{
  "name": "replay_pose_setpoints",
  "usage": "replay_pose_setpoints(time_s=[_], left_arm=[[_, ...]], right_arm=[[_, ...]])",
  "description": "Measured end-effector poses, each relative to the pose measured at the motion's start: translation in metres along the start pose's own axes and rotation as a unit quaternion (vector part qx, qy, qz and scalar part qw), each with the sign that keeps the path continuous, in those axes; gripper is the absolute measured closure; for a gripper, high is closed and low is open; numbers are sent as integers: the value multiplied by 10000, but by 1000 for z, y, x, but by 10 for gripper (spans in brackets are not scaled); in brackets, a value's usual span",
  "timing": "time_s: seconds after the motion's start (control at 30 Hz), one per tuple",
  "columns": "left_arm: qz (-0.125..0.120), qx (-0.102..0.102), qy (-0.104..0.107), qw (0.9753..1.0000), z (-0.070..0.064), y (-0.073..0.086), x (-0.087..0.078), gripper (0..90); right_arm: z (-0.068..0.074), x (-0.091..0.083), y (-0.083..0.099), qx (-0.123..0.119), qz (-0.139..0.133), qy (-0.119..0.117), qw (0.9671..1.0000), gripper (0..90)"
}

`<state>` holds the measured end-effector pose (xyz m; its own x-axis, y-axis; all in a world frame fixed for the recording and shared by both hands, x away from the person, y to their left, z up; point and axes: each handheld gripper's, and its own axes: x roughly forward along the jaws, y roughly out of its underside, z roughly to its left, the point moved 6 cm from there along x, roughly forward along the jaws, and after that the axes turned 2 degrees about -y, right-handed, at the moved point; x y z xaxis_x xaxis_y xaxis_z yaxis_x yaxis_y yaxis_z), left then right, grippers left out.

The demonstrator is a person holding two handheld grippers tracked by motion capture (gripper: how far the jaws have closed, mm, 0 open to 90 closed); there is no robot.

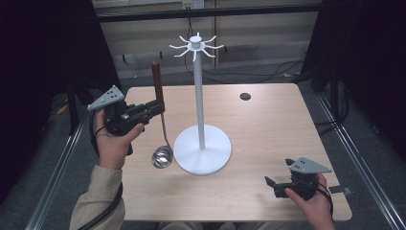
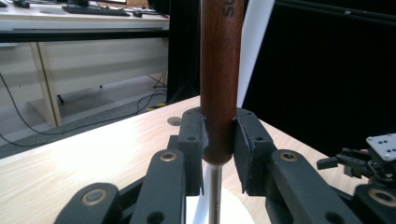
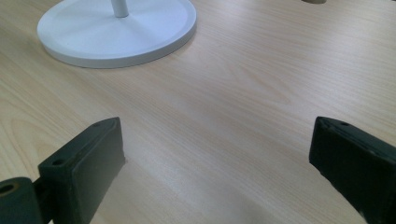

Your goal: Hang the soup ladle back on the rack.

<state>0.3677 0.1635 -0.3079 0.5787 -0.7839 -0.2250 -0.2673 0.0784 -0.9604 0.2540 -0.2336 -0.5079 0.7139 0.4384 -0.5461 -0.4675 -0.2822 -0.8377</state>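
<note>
Two black two-jaw units, left gripper (image 1: 154, 106) and right gripper (image 1: 278, 179), each topped by a grey three-cornered plate with small holes, brass-coloured pivot screws, black trailing cable; person's beige sleeve (image 1: 94, 197).

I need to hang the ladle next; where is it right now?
In the high view the ladle hangs upright at table left, its wooden handle clamped in the left gripper, bowl beside the white stand's base.

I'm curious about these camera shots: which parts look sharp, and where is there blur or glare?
High view: even light, dark curtains at the sides, a glint on the ladle bowl. Left gripper view: the ladle handle and the left gripper are crisp, the room behind softer. Right gripper view: the right gripper jaws are blurred at the frame's bottom edge, and the table has a soft sheen.
</note>
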Motion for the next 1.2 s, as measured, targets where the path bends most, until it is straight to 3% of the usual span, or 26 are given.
replay_pose_setpoints(time_s=[0.27, 1.2], left_arm=[[-5, -40, 79, 10000, -4, -3, 0, 744], [-61, 131, 314, 9994, -19, -29, 2, 744]], right_arm=[[0, 0, 0, -11, -7, -4, 10000, 29], [1, 2, 1, -1, 42, -42, 10000, 29]])
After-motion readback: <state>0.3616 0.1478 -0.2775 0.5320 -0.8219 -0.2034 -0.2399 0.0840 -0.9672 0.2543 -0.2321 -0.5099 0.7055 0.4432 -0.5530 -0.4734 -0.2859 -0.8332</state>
